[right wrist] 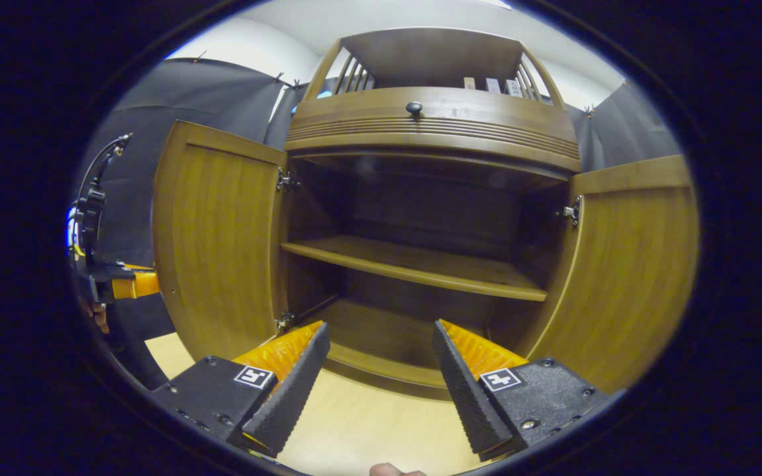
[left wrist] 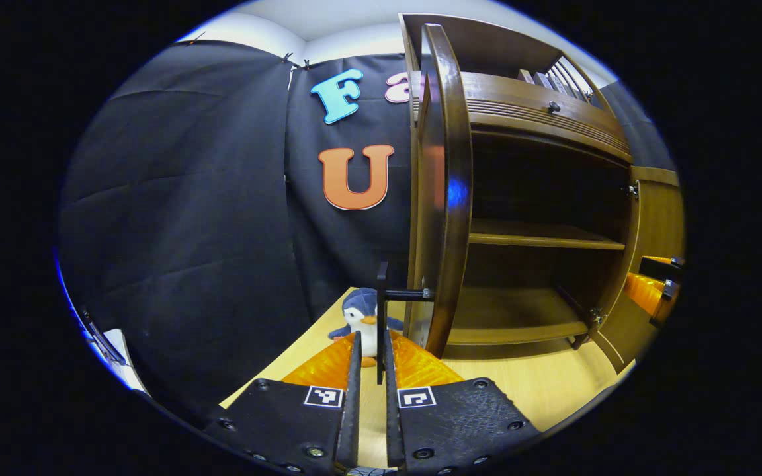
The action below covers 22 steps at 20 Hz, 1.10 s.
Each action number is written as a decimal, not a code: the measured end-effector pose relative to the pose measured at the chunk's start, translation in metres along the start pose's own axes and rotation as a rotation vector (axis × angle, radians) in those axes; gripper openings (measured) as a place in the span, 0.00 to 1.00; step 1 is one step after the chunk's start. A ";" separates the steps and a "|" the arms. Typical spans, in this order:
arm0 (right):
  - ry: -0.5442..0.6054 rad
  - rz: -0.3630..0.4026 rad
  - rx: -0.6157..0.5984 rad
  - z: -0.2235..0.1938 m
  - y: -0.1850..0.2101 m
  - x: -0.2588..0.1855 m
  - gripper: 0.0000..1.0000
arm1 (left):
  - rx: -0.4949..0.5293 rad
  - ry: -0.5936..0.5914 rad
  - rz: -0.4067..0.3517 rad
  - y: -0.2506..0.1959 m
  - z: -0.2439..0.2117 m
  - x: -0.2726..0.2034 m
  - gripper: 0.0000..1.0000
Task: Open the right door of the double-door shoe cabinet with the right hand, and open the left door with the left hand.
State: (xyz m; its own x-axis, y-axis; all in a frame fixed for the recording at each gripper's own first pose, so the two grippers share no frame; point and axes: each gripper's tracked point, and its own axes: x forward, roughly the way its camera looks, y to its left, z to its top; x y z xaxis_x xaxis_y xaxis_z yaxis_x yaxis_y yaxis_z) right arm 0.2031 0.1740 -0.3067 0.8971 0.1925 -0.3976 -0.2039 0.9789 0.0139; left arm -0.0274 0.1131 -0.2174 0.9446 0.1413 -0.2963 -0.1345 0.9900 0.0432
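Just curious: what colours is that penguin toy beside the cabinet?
Blue and white penguin toy, orange beak; left gripper view.

We are seeing the brown wooden double-door shoe cabinet point(right wrist: 430, 125) standing with its left door point(right wrist: 219, 244) and right door point(right wrist: 626, 264) both swung open.

Brown wooden cabinet point(right wrist: 430, 125) with lighter ribbed doors point(right wrist: 215, 244); pale wood table point(left wrist: 540, 383); blue-and-white toy penguin point(left wrist: 362, 317), lower centre.
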 end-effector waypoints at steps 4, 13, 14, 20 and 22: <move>0.002 -0.020 0.015 0.002 -0.010 0.004 0.99 | 0.006 0.007 0.062 0.028 -0.004 -0.003 0.16; -0.035 -0.051 0.015 0.027 -0.022 -0.003 0.99 | 0.032 -0.056 0.135 0.036 0.019 -0.022 0.16; -0.043 -0.058 0.021 0.032 -0.025 -0.006 0.99 | 0.051 -0.081 0.134 0.030 0.026 -0.025 0.29; -0.085 -0.099 0.043 0.050 -0.045 -0.015 0.99 | 0.102 -0.178 0.059 -0.011 0.059 -0.030 0.17; -0.101 -0.115 0.047 0.058 -0.049 -0.022 0.99 | 0.087 -0.207 0.010 -0.029 0.070 -0.033 0.36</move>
State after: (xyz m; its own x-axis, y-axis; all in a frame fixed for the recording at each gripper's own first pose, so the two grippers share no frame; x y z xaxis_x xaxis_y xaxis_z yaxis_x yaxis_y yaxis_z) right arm 0.2163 0.1255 -0.2454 0.9488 0.0825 -0.3049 -0.0810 0.9966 0.0176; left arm -0.0337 0.0792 -0.1419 0.9859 0.1386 -0.0942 -0.1259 0.9836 0.1295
